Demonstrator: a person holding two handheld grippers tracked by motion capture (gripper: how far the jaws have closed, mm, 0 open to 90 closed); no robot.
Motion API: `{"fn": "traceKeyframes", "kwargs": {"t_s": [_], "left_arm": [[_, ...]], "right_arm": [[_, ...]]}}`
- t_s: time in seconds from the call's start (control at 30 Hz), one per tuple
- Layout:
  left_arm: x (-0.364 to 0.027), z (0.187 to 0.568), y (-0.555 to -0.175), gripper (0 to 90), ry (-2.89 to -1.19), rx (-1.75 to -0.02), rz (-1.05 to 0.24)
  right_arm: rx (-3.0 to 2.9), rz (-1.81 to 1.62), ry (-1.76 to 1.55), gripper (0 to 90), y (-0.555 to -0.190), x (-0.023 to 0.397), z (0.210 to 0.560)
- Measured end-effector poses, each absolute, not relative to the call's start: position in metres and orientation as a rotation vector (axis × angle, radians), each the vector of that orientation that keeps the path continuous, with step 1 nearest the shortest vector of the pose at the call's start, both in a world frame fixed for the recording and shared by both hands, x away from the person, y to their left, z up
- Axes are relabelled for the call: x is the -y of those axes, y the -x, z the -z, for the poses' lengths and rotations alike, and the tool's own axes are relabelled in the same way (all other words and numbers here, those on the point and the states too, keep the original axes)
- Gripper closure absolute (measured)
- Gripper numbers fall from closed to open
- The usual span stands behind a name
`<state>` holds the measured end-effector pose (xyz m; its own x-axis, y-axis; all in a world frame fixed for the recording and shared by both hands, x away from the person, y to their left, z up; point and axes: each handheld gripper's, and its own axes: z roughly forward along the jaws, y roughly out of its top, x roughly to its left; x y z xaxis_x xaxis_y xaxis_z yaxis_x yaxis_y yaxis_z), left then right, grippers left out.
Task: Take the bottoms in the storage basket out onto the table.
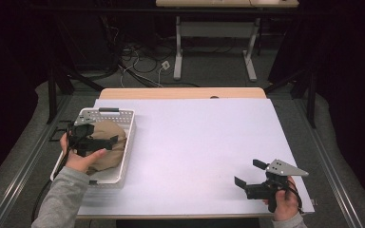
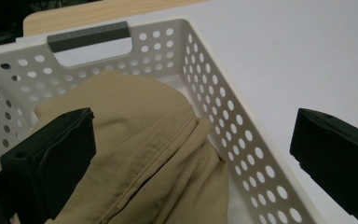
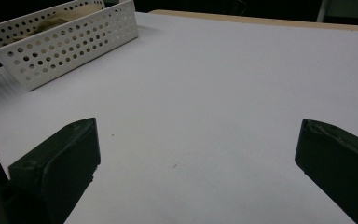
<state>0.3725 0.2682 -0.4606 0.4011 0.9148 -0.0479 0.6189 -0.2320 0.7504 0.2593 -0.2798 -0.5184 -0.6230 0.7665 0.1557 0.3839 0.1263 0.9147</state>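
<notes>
The left gripper hovers over the white basket at the table's left edge, jaws spread wide, one over the tan cloth, the other past the perforated wall. The right gripper rests near the front right corner, jaws also apart, bare white tabletop between. The cloth lies crumpled and seamed inside the basket.

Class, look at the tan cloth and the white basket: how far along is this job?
Done: nothing looks finished; the crumpled tan cloth lies wholly inside the white perforated plastic basket. In hand: the left hand-held gripper hovers open over the cloth, one jaw above it, the other out past the basket wall. Left: probably gripping and lifting it onto the white tabletop, where the right hand-held gripper waits open.
</notes>
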Motion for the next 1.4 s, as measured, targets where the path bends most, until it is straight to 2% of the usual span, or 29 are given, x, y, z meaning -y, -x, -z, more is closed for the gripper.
{"fn": "traceKeyframes", "kwargs": {"t_s": [0.3,0.47,0.77,1.4], "left_arm": [[-0.271,0.478,-0.389,0.2,-1.967,-1.392,-0.558],[-0.273,0.490,-0.394,0.2,-1.992,-1.426,-0.496],[-0.271,0.503,-0.402,0.2,-2.015,-1.473,-0.500],[-0.268,0.515,-0.409,0.0,-2.011,-1.602,-0.532]], "right_arm": [[-2.057,-1.498,-1.120,0.0,-0.260,0.280,0.518],[-2.062,-1.507,-1.114,0.0,-0.259,0.280,0.518],[-2.062,-1.513,-1.107,0.0,-0.260,0.279,0.519],[-2.087,-1.517,-1.091,0.0,-0.261,0.277,0.521]]}}
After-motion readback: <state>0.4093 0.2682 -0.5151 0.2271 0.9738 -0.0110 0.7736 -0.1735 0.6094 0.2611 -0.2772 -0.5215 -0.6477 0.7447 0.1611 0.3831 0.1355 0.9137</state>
